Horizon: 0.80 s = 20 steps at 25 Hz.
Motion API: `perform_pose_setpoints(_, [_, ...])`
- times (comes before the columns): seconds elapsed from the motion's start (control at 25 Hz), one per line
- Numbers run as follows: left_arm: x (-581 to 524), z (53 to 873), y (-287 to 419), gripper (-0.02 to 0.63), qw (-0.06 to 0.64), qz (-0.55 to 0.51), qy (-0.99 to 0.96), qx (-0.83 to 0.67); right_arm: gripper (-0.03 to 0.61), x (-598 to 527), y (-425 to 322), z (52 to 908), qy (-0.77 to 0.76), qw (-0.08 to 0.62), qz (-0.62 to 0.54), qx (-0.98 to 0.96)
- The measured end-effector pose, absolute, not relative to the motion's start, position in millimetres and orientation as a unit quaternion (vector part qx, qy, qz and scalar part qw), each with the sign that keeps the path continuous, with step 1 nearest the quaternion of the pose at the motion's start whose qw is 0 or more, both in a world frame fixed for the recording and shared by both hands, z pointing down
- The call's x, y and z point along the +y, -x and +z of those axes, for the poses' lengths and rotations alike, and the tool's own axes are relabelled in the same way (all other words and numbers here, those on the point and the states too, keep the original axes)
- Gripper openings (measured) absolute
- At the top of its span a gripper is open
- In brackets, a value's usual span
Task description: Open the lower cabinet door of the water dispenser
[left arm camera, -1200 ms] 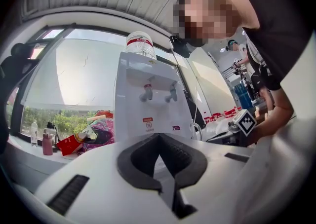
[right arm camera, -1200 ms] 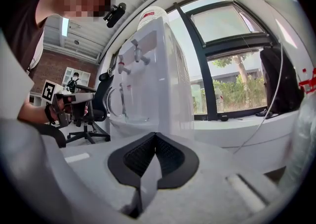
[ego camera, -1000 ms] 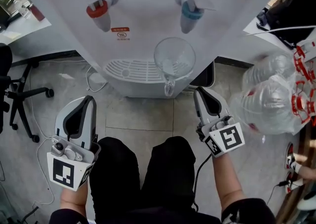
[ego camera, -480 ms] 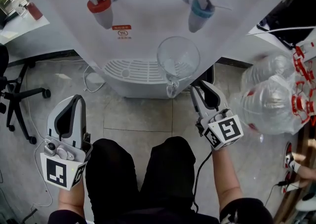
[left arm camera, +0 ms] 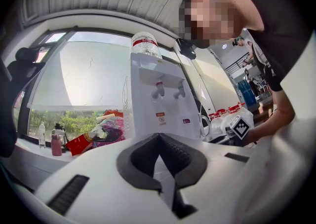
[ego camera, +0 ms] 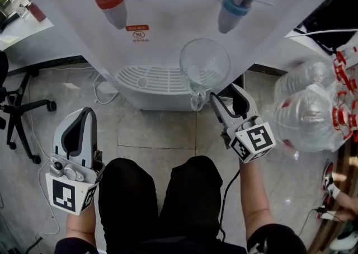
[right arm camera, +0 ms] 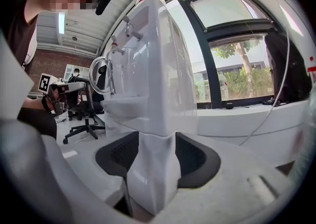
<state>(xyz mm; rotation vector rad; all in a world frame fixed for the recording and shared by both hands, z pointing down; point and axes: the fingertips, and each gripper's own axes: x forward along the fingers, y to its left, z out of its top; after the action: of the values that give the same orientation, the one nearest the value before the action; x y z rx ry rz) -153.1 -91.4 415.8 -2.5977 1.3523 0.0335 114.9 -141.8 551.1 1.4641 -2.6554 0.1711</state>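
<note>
The white water dispenser (ego camera: 179,18) fills the top of the head view, with a red tap, a blue tap and a glass jug (ego camera: 204,65) on its drip tray (ego camera: 148,78). Its lower cabinet front is hidden under the tray there. My right gripper (ego camera: 225,93) reaches under the tray's right end, open; its jaws have just been opening. In the right gripper view, the right gripper (right arm camera: 157,151) has a white corner of the lower cabinet (right arm camera: 153,178) between its jaws. My left gripper (ego camera: 83,114) hangs back at the left, shut and holding nothing, as the left gripper (left arm camera: 159,139) also appears in its own view.
Large clear water bottles (ego camera: 310,113) with red caps lie stacked close on the right. An office chair (ego camera: 22,107) stands at the left, and a cable (ego camera: 47,191) trails on the tiled floor. The person's knees (ego camera: 162,197) are in front of the dispenser.
The right gripper's jaws have spread apart and it has moved forward under the drip tray. The left gripper has drifted back and to the left.
</note>
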Motion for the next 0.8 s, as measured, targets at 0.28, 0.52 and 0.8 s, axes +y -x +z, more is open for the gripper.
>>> perform_pose_setpoints(0.28, [-88.0, 420.9, 159.3, 0.008, 0.097, 0.006, 0.881, 0.462, 0.218, -148.4, -112.5, 555.4, -0.479, 0.058, 0.063, -0.874])
perform_pose_setpoints(0.52, [-89.4, 418.3, 162.1, 0.008, 0.107, 0.01, 0.877, 0.468, 0.218, -150.9, -112.1, 559.8, -0.478, 0.065, 0.066, -0.873])
perform_pose_setpoints(0.8, [-86.5, 419.6, 162.1, 0.008, 0.105, 0.012, 0.879, 0.466, 0.218, -149.4, -113.4, 558.8, -0.49, 0.061, 0.069, -0.867])
